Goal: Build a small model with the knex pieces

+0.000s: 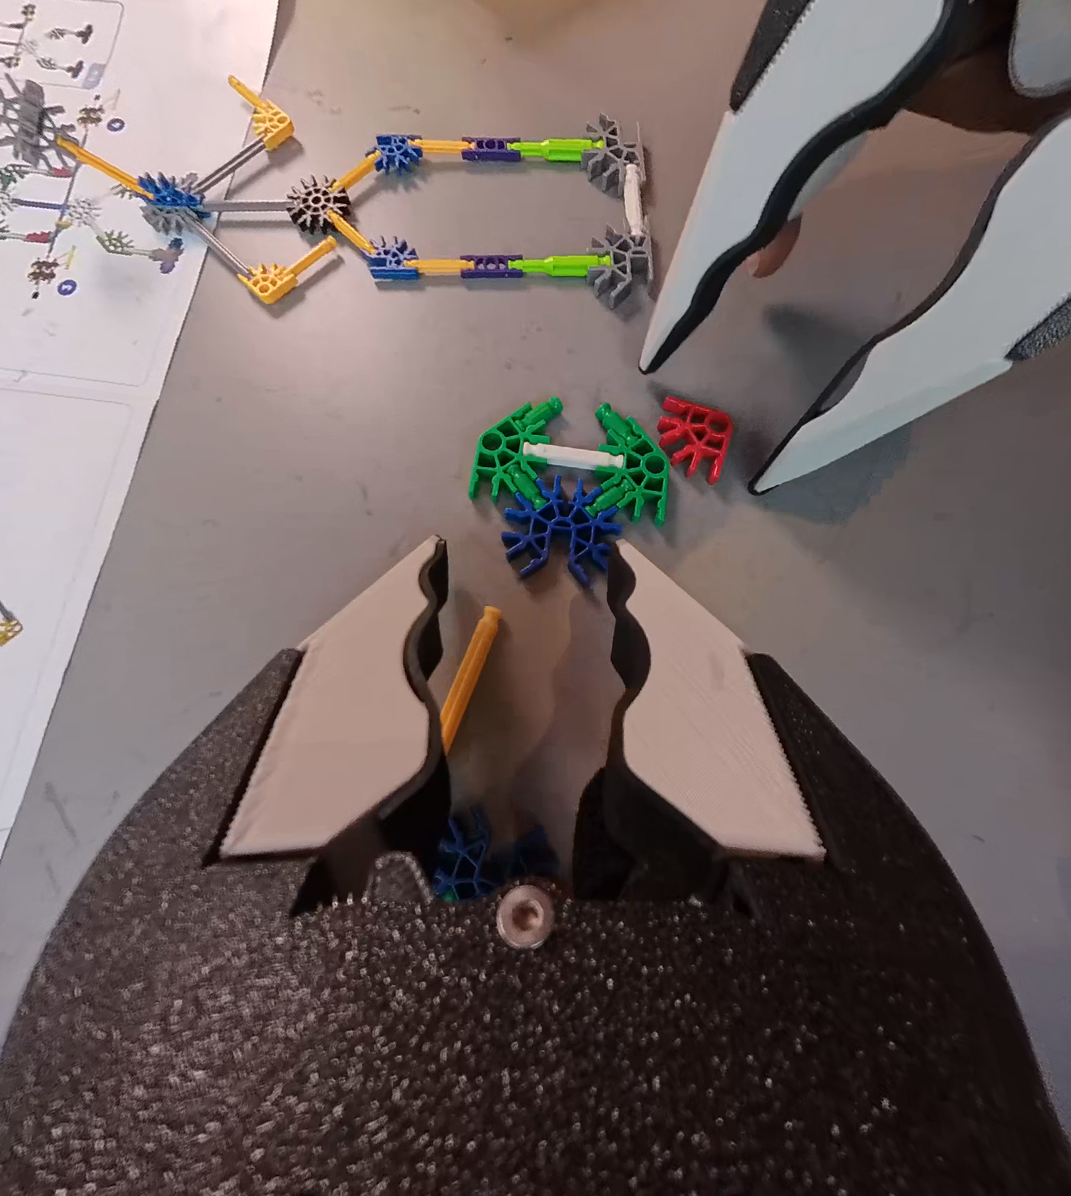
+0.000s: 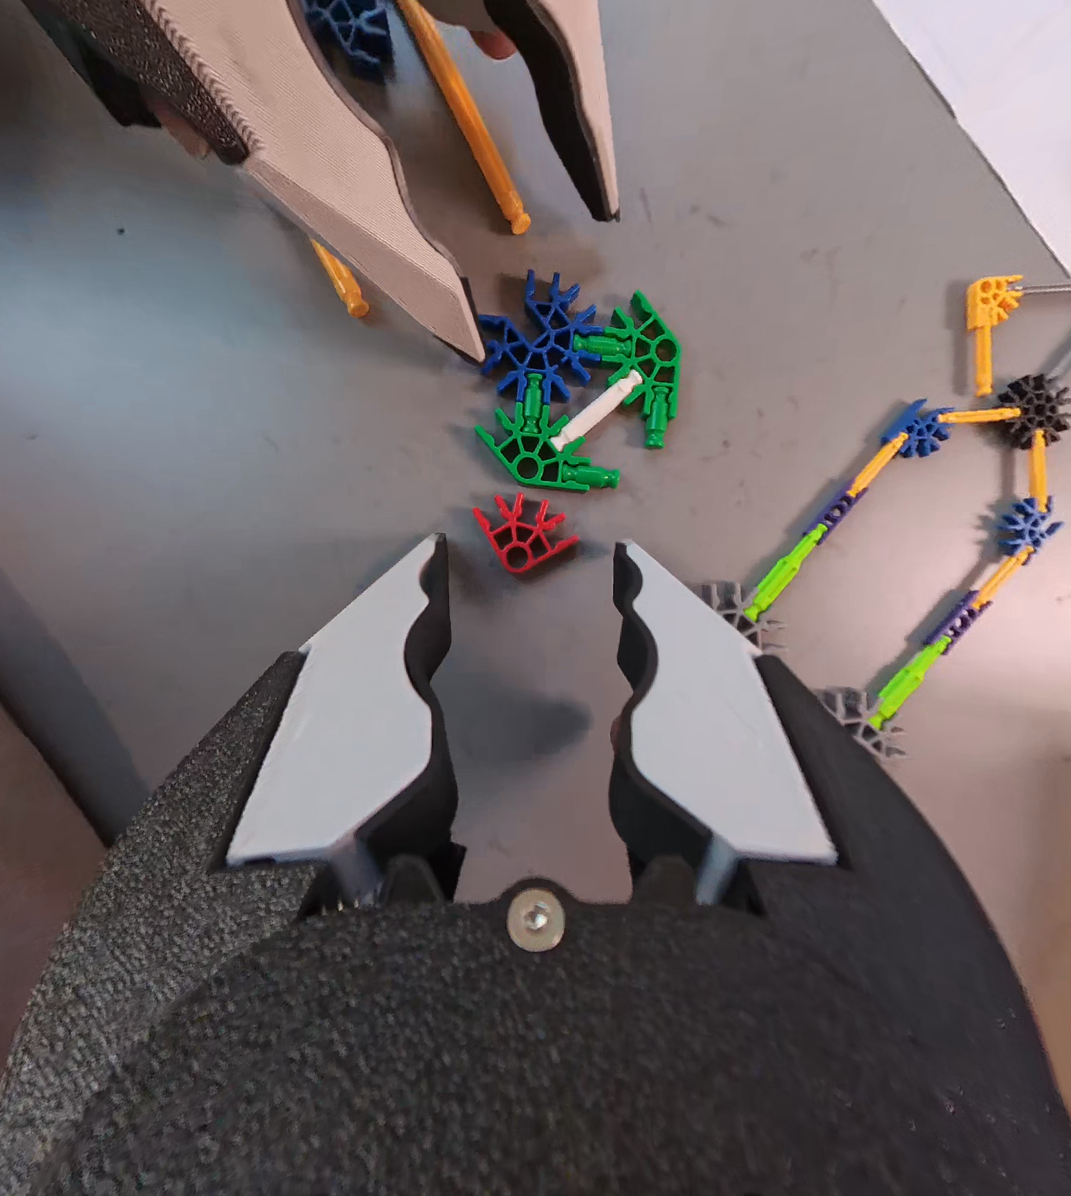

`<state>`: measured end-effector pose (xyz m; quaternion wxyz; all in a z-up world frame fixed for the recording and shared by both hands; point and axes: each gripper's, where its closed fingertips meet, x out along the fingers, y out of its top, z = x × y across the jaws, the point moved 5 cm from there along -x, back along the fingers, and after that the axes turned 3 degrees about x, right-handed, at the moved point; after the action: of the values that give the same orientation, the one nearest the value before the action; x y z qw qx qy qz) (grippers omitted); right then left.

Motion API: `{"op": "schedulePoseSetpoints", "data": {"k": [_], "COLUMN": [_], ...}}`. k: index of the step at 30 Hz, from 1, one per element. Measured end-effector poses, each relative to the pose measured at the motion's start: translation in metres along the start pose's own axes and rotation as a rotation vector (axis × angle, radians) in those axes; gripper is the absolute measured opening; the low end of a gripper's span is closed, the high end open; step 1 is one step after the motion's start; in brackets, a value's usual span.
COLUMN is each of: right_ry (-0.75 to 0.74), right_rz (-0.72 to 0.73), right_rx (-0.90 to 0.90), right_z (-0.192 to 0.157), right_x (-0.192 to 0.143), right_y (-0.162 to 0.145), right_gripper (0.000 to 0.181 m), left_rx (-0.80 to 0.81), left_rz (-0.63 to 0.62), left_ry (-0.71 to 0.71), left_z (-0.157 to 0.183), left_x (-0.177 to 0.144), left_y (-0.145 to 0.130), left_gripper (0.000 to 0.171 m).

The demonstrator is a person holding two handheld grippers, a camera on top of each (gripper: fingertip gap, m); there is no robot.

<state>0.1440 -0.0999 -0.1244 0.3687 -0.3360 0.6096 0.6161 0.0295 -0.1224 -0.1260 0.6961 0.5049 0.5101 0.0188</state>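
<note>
Grippers both gape: left gripper (image 1: 527, 550) at lower centre just touches the green-and-blue cluster (image 1: 568, 482), right gripper (image 2: 529, 550) nears the loose red connector (image 2: 525, 536), long chain (image 1: 390, 207) assembled upper left.

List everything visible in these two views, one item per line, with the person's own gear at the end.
Grey tabletop: one, under everything.
White printed instruction sheet: one, at the table's left edge in the left wrist view.
Long multicoloured plastic rod-and-connector assembly: one, yellow, blue, purple, lime, grey and black, beyond the small pieces.
Small assembly of green connectors, blue snowflake connector and white rod: one, between the two grippers.
Loose red plastic connector: one, just ahead of the right fingertips, apart from the green piece.
Yellow plastic rods: two, one lying under the left gripper, one beside it.
Second blue connector: one, deep under the left gripper.
Left hand-held gripper: grey fingers, open.
Right hand-held gripper: pale blue fingers, open.
</note>
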Motion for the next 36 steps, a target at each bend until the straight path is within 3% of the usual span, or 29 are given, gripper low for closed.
{"op": "schedulePoseSetpoints", "data": {"k": [5, 9, 14, 18, 23, 36], "right_ry": [-0.002, 0.025, 0.162, 0.262, 0.386, 0.506], "right_rz": [0.064, 0.077, 0.060, 0.084, 0.032, 0.047], "right_rx": [0.105, 0.083, -0.161, -0.432, -0.623, -0.743], "right_z": [-0.006, 0.003, 0.017, 0.033, 0.035, 0.012], "right_x": [0.002, 0.001, -0.002, -0.014, -0.012, 0.012], "right_y": [-0.001, -0.002, -0.003, 0.007, 0.017, 0.023], "right_gripper": [0.042, 0.027, 0.026, 0.026, 0.026, 0.026], "left_rx": [0.000, 0.039, 0.076, 0.121, 0.157, 0.195], "left_rz": [0.034, 0.040, 0.000, -0.027, -0.020, 0.119], "left_ry": [-0.001, -0.050, -0.119, -0.150, -0.189, -0.240], "left_z": [0.001, 0.006, 0.009, 0.015, 0.019, 0.025], "left_x": [0.004, 0.010, 0.021, 0.024, 0.020, -0.015], "left_y": [0.006, 0.016, 0.020, 0.015, 0.011, 0.011], "left_gripper": [0.064, 0.074, 0.076, 0.067, 0.066, 0.066]}}
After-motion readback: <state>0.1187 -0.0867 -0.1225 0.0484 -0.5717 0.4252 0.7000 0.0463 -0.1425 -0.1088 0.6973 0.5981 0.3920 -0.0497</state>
